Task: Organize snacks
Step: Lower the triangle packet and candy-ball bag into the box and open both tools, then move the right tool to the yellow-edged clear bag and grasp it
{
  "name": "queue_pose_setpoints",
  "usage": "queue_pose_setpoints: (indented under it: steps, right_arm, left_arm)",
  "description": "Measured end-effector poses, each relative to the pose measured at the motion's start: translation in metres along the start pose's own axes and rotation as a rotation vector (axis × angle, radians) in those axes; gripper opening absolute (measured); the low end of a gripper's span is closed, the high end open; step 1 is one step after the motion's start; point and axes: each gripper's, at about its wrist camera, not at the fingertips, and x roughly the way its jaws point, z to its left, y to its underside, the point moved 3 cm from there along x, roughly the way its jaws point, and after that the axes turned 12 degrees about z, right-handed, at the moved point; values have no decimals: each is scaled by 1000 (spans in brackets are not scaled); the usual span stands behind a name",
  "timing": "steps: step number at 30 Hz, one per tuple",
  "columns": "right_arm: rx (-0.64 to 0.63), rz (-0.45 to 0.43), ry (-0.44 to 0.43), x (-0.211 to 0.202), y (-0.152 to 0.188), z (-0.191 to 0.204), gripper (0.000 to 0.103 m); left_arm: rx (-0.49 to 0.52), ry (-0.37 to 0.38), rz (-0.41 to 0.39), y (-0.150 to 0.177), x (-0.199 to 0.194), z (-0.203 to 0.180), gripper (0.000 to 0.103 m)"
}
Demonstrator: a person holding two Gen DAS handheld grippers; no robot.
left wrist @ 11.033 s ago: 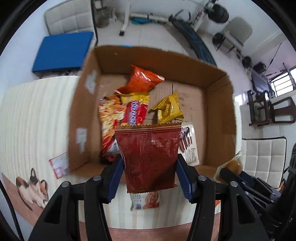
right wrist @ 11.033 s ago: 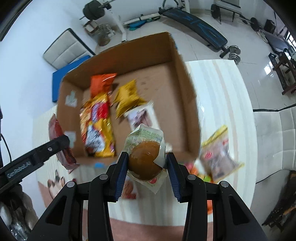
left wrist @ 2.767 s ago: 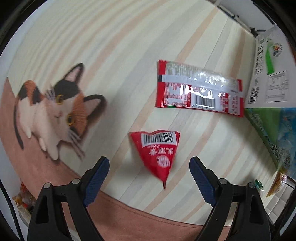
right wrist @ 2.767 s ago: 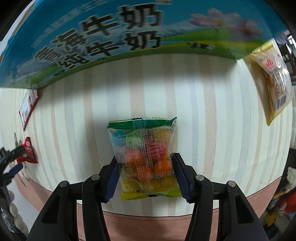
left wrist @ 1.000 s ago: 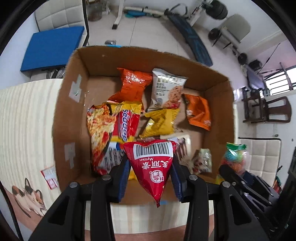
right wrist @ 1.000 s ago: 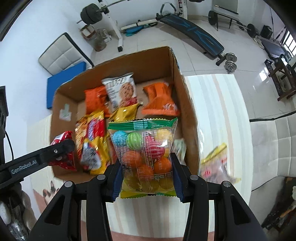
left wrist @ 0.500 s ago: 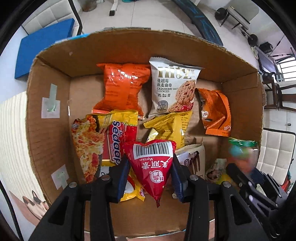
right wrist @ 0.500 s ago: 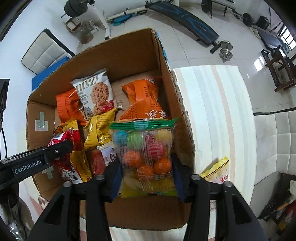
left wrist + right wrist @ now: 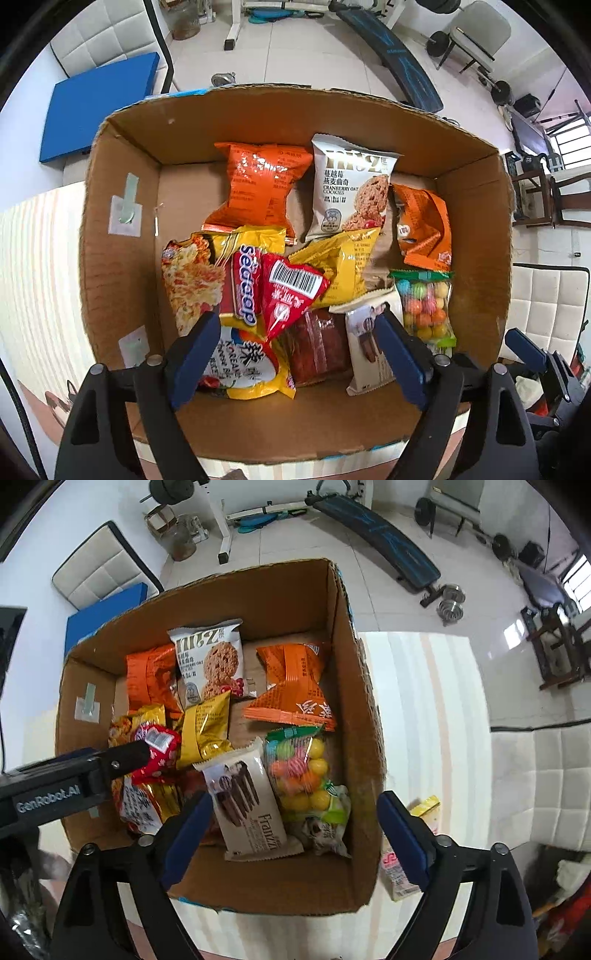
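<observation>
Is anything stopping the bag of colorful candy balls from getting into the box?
No. The candy bag is already inside the cardboard box, lying on other snacks by its right wall. The right claw is opening above it, pads clear of the bag.

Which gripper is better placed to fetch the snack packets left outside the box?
Right: the remaining packets lie beside its fingers, outside the cardboard box. Both grippers' jaws are opening, empty; the left view shows none.

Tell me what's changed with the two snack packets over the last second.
Both were let go into the cardboard box. The left gripper is opening, and the red triangular packet lies on the noodles. The right gripper is opening, and the candy bag lies inside. Other snacks stayed put.
</observation>
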Motion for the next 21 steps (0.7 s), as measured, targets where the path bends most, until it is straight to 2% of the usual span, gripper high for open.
queue_pose_setpoints:
  steps: [3,8,16,21]
  right_arm:
    - [0,-13,2,-4,12,1,93]
    - [-17,-55,19,-15,31,5,93]
    - [-23,-190,29,-53,72,8,93]
    - [-25,-244,12,-72,101,8,93]
  left_arm:
    - [-6,8,-40,11,-7,2,86]
    - [-11,-32,-122,39,-20,7,86]
    - [2,-99,-291,92,-51,7,86]
    - [19,-130,-369,128,-66,7,86]
